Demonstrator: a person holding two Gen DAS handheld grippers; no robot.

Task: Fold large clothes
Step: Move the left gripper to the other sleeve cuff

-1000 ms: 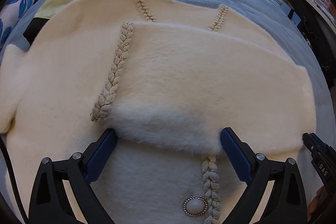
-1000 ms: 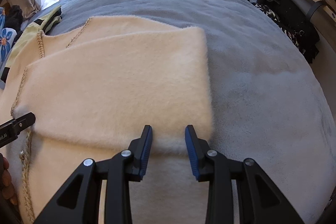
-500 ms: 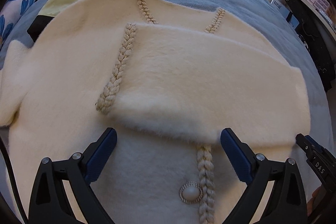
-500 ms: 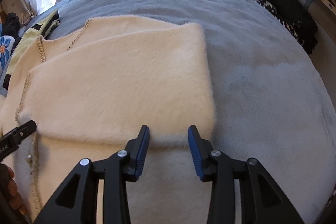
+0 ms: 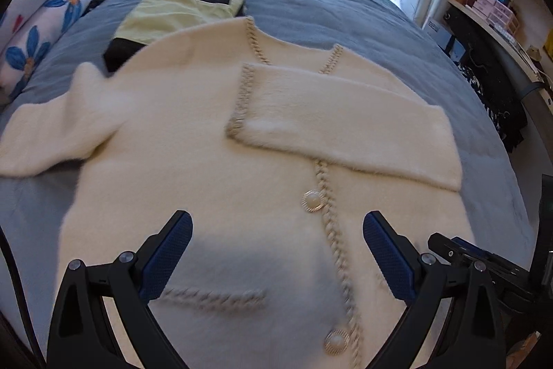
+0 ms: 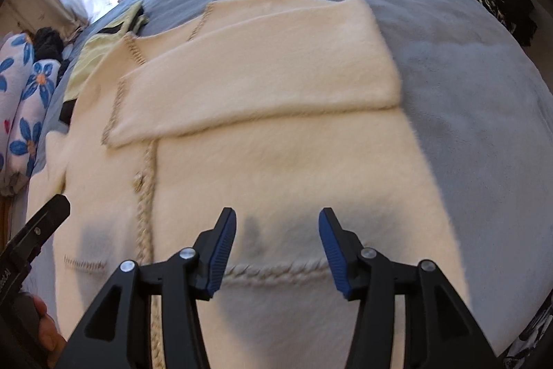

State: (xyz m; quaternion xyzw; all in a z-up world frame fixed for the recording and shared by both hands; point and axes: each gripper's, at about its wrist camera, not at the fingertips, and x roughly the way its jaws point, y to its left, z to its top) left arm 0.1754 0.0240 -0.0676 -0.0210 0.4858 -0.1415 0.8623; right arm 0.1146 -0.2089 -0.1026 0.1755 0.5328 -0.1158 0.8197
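Note:
A fluffy cream cardigan [image 5: 214, 168] with braided trim and pearl buttons [image 5: 312, 201] lies flat on the grey-blue bed. Its right sleeve [image 5: 345, 123] is folded across the chest; it also shows in the right wrist view [image 6: 262, 75]. The left sleeve [image 5: 58, 123] lies spread out to the left. My left gripper [image 5: 276, 251] is open and empty above the lower front of the cardigan. My right gripper [image 6: 276, 251] is open and empty above the cardigan's lower right part [image 6: 276, 175], near a braided pocket trim [image 6: 276, 272].
A yellow and black garment [image 5: 172, 12] lies beyond the cardigan. Floral pillows [image 5: 38, 19] lie at the left. The bed [image 6: 466, 75] stretches to the right. Shelves and dark clutter [image 5: 490, 57] stand along the right side.
Both grippers have pulled back and up from the folded sleeve's edge towards the cardigan's hem. The right gripper has opened wider. More of the cardigan and both buttons are in view.

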